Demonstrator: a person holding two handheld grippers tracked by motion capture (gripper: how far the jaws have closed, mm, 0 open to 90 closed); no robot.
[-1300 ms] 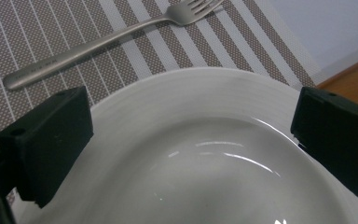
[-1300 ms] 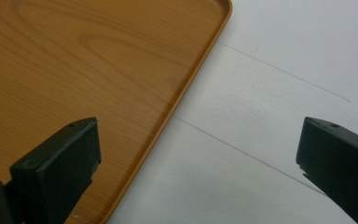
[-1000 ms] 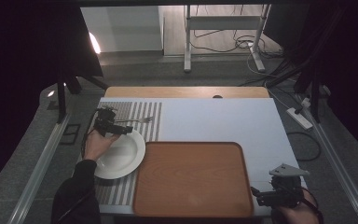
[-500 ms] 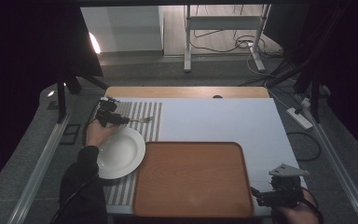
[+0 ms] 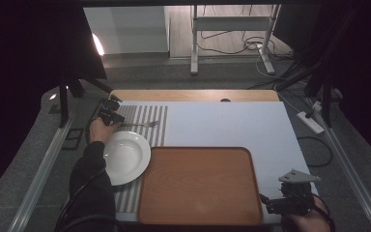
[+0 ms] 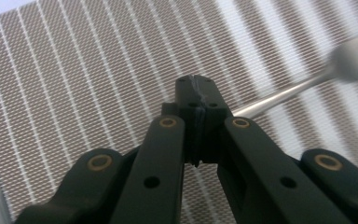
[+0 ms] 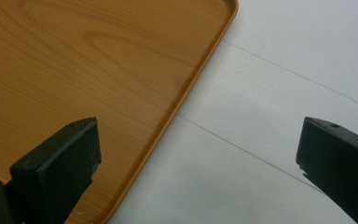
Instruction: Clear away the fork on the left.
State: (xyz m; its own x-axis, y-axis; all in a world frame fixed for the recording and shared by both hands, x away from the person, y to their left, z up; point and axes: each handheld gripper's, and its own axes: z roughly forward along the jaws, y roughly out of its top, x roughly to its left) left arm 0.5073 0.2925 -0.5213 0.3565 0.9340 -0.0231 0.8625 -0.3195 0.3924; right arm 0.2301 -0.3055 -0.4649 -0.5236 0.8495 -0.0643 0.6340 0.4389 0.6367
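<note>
A silver fork (image 5: 144, 124) lies on the striped placemat (image 5: 147, 112) at the table's far left, tines to the right. My left gripper (image 5: 120, 122) has just closed its jaws on the fork's handle end. In the left gripper view the jaws meet at the tips of the left gripper (image 6: 196, 93), and the fork (image 6: 284, 94) sticks out to the right over the placemat (image 6: 74, 70). A white plate (image 5: 125, 157) sits just in front of that hand. My right gripper (image 5: 266, 203) rests open at the near right beside the wooden tray (image 5: 198, 188).
The right gripper view shows the open right gripper (image 7: 198, 149) over the tray's (image 7: 74, 70) corner rim and the white table cover (image 7: 270, 107). A cable strip (image 5: 310, 122) lies on the floor off the table's right edge.
My left hand slid away from the plate toward the far left, and its jaws came together on the fork's handle. The right hand kept still.
</note>
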